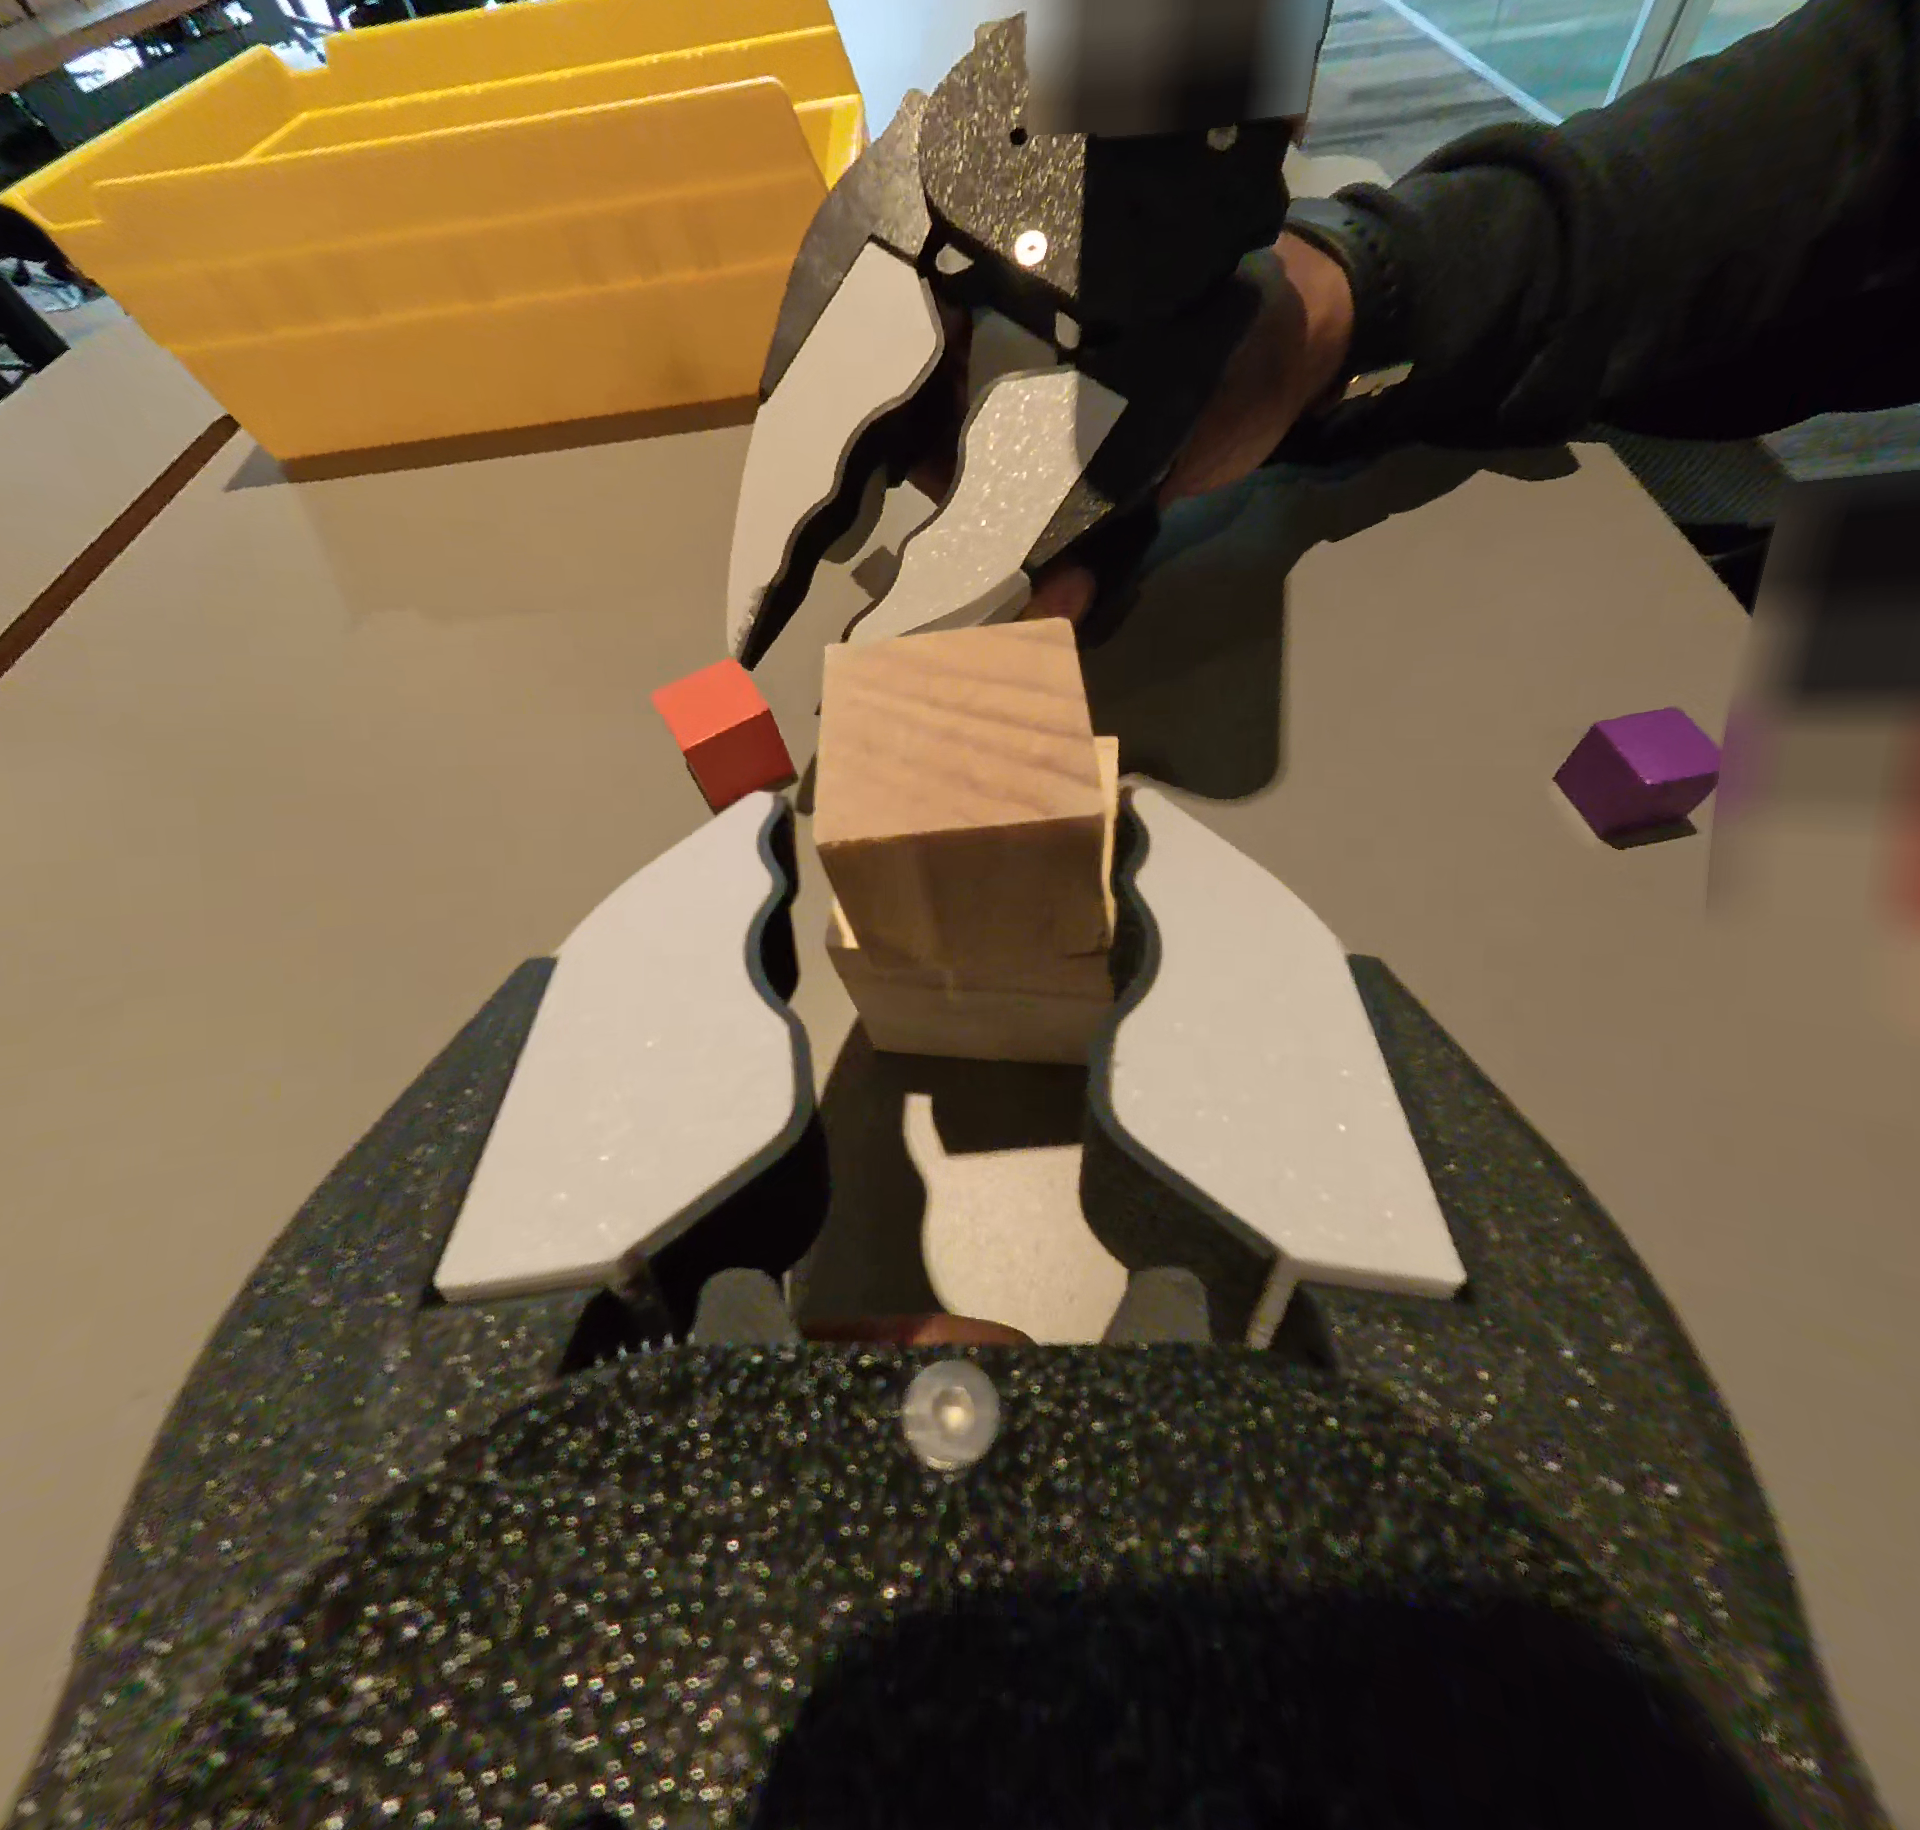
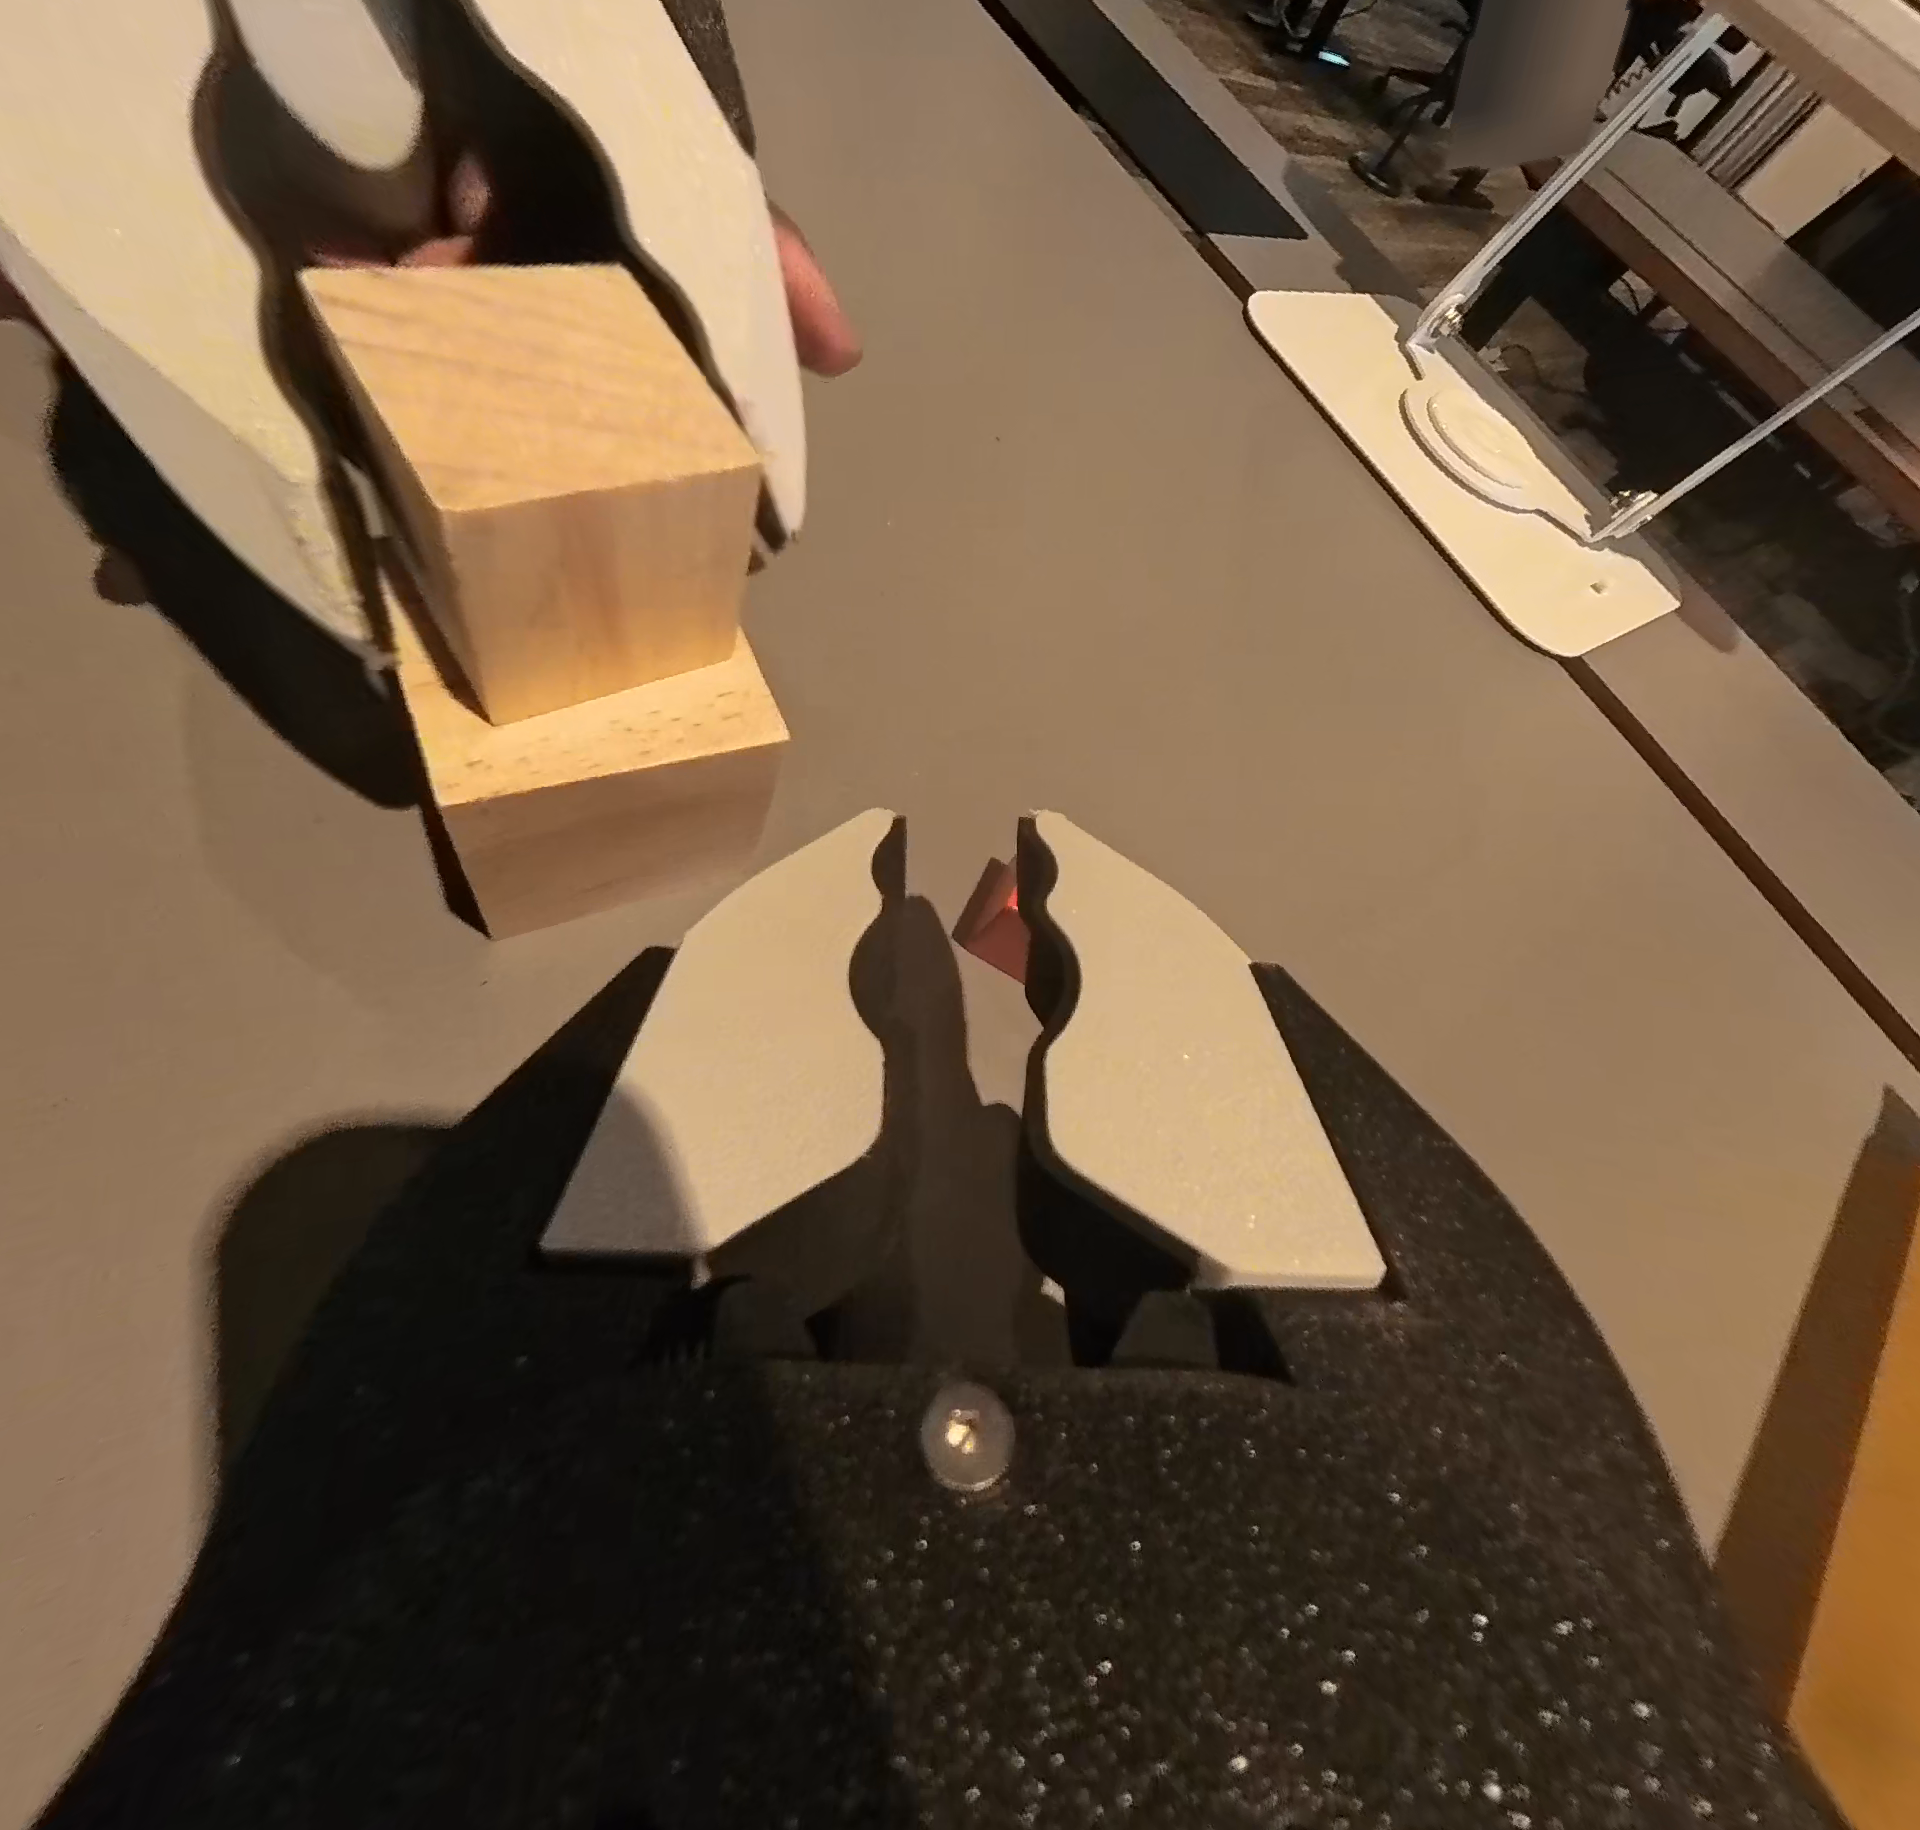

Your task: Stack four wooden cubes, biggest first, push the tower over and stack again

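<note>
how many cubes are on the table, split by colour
plain wood: 2, a smaller cube held by the left gripper on a bigger cube
red: 1
purple: 1
total: 4

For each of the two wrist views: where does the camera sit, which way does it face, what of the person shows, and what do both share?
Left wrist view: on the left hand-held gripper, looking forward and down at the smaller wooden cube between its fingers, on the larger wooden cube; red cube, purple cube and yellow bins beyond; a dark sleeve shows.
Right wrist view: on the right hand-held gripper, slightly open, looking down at the table; the person's fingers show.
Shared: both wooden cubes, red cube, both grippers.
</note>
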`<state>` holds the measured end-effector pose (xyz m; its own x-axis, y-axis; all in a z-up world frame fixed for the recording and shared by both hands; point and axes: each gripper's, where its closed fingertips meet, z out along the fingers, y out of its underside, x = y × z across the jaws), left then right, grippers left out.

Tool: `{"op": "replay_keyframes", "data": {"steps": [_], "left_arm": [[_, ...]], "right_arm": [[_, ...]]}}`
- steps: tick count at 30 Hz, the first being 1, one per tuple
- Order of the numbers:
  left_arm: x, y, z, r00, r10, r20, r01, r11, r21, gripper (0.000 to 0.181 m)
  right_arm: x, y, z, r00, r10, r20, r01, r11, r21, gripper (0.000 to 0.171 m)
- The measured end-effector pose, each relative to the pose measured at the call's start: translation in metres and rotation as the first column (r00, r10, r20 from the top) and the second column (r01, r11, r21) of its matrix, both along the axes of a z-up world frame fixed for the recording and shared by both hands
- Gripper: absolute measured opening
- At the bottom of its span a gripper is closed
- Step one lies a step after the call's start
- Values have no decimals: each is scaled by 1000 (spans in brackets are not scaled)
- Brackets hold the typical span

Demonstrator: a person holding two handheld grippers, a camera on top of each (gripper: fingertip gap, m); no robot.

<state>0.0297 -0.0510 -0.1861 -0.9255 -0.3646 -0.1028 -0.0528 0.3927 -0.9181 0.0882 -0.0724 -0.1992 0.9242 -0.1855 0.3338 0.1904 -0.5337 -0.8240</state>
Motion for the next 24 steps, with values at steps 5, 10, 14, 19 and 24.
{"op": "replay_keyframes", "data": {"steps": [5, 10, 14, 19, 24], "left_arm": [[0, 0, 3, 1000, 1, 15, -1, 1000, -19, 58], [-1, 4, 8, 1000, -3, 28, 5, 999, -51, 47], [-1, 3, 9, 999, -5, 39, 7, 999, -52, 46], [-2, -3, 10, 998, -8, 58, 12, 998, -55, 46], [-2, -4, 9, 998, -8, 59, 11, 999, -49, 46]], "right_arm": [[-2, 0, 3, 1000, 19, -20, -19, 1000, 23, 20], [-10, 0, 12, 992, 93, -82, -85, 991, 103, 21], [-18, 1, 19, 976, 162, -145, -136, 975, 173, 21], [-28, 3, 24, 955, 234, -181, -192, 956, 220, 21], [-40, 4, 27, 931, 305, -200, -254, 936, 243, 22]]}}
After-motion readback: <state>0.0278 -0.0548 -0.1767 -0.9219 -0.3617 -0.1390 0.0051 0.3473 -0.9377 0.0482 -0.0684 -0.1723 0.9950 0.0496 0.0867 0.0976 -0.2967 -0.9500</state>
